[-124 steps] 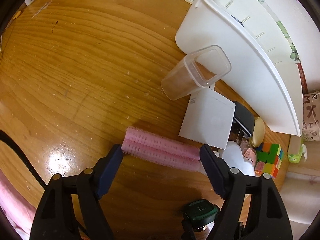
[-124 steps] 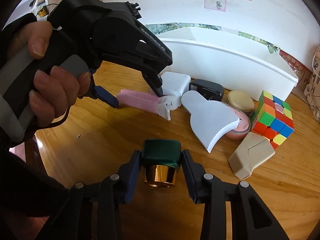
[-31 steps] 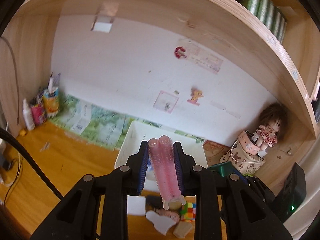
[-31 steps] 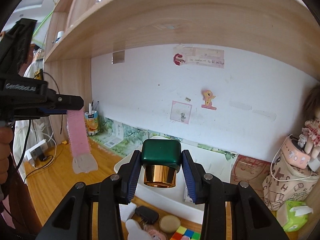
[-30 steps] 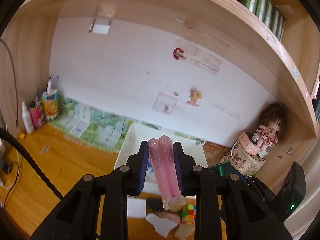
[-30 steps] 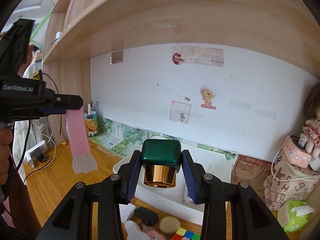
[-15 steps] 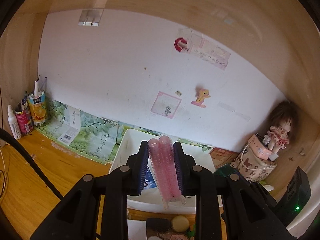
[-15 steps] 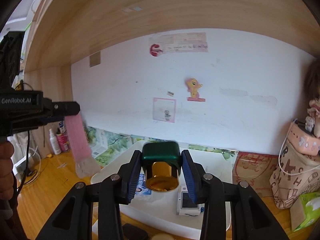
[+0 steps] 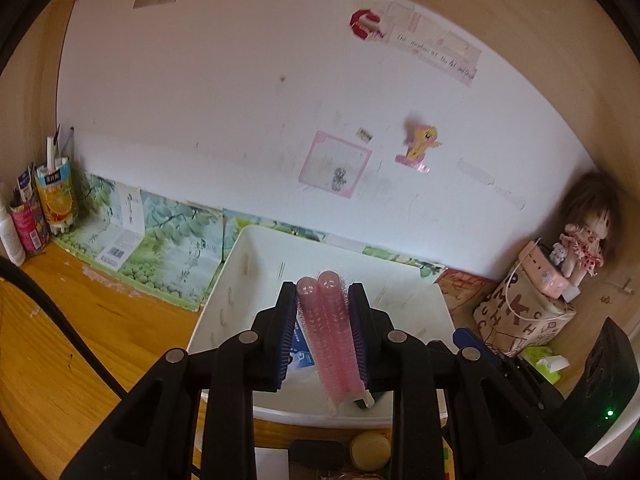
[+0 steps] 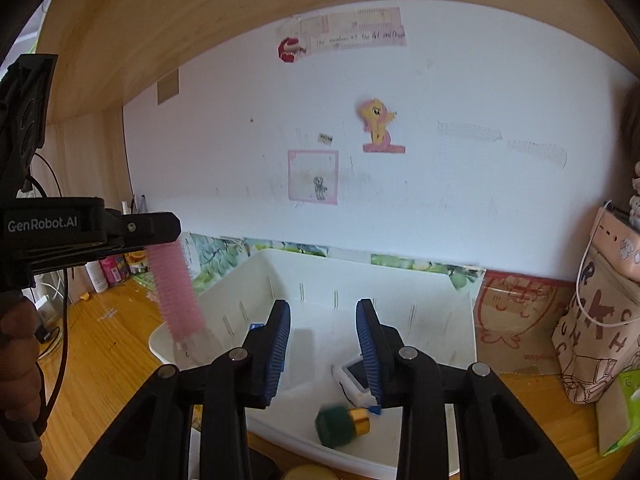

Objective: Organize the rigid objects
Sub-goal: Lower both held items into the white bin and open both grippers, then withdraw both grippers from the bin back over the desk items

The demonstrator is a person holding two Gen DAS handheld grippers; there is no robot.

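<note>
Inside white bin [image 10: 460,320], bottle [image 10: 342,420] lies under empty parted right tongs [image 10: 323,344].

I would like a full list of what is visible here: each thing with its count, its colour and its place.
bin: one, white, on the desk by the wall
bottle: one, green cap, gold collar, lying in the bin, blurred
small device: one, white, in the bin
hair rollers: two, pink, side by side between the left jaws
pony sticker: one, yellow and pink, on the wall
doll: one, brown hair, right corner
desk: one, wooden
left gripper: black, blue pads, shut on the hair rollers
right gripper: black, blue pads, jaws have just been closing, a gap left, nothing between
hand: one, on the left gripper's handle
</note>
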